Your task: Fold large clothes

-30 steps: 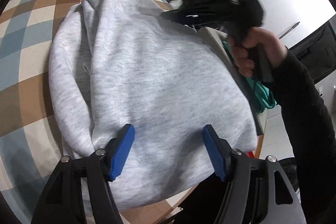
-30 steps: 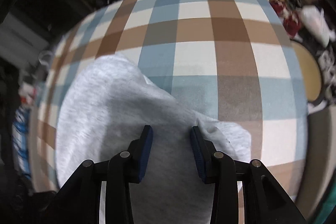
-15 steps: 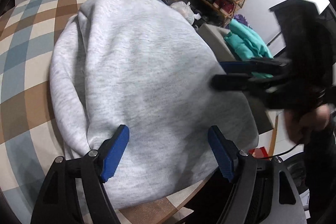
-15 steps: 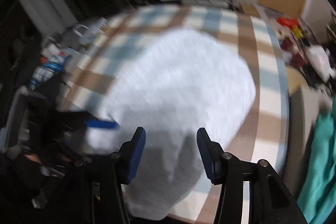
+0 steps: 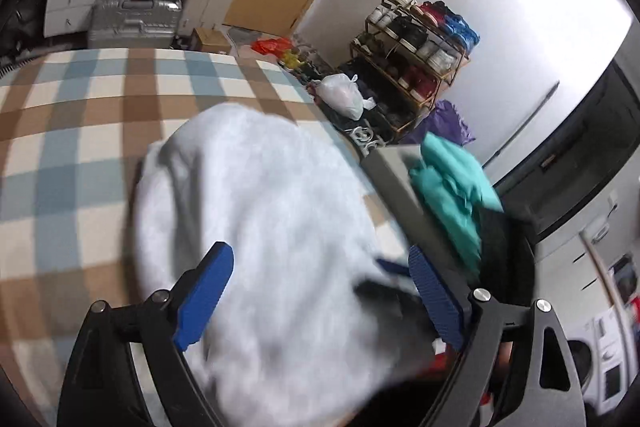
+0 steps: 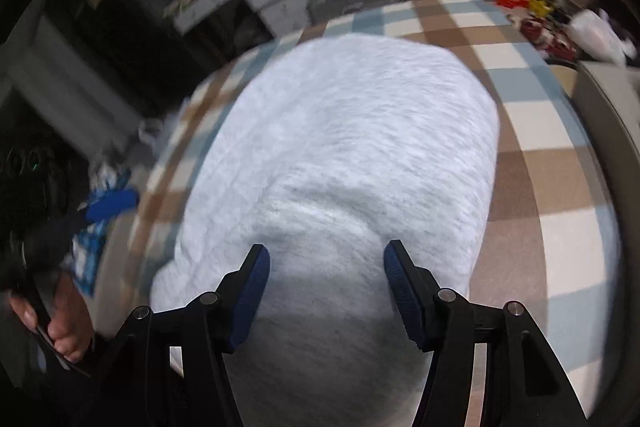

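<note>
Surface: checked tablecloth (image 6: 532,187) in blue, brown and cream, cluttered room behind.
Garment: grey sweatshirt (image 6: 352,147), folded into a bundle, lies on the cloth near its front edge.
Left gripper (image 5: 320,291): jaws just widened, spread above the bundle, gripping nothing.
Right gripper (image 6: 326,287): jaws just opening, empty, over the near fold.
Beside: teal clothing (image 5: 452,187) off the table's right edge.

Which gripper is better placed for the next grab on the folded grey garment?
Right, probably: the right gripper is open directly over the grey garment, whereas the left gripper, also open, looks raised.
</note>
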Action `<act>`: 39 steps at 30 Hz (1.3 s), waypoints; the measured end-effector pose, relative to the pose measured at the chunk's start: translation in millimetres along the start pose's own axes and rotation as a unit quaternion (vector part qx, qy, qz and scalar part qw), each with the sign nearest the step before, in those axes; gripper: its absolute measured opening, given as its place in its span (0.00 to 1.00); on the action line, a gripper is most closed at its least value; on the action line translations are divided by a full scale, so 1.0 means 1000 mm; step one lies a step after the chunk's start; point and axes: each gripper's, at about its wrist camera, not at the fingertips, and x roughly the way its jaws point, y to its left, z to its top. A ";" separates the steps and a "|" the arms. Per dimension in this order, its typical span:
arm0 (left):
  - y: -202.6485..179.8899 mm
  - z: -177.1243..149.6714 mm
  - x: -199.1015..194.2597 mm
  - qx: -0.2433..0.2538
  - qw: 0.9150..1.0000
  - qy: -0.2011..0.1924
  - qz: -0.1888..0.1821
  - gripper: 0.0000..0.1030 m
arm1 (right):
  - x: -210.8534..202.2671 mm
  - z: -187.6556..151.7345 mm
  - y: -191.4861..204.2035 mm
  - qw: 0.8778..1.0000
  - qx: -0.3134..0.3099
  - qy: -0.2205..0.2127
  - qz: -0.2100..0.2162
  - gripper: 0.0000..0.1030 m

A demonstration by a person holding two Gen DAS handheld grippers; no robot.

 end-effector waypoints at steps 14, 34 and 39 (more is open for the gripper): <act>0.052 0.022 0.088 -0.049 0.974 0.197 0.101 0.84 | -0.033 -0.052 -0.004 0.960 0.126 -0.078 0.236 0.60; 0.048 0.082 0.106 -0.034 0.968 0.189 0.163 0.84 | -0.040 -0.053 0.009 0.964 0.091 -0.095 0.231 0.78; 0.022 0.053 0.039 0.055 0.968 0.154 0.192 0.84 | -0.041 -0.052 0.007 0.963 0.097 -0.096 0.234 0.79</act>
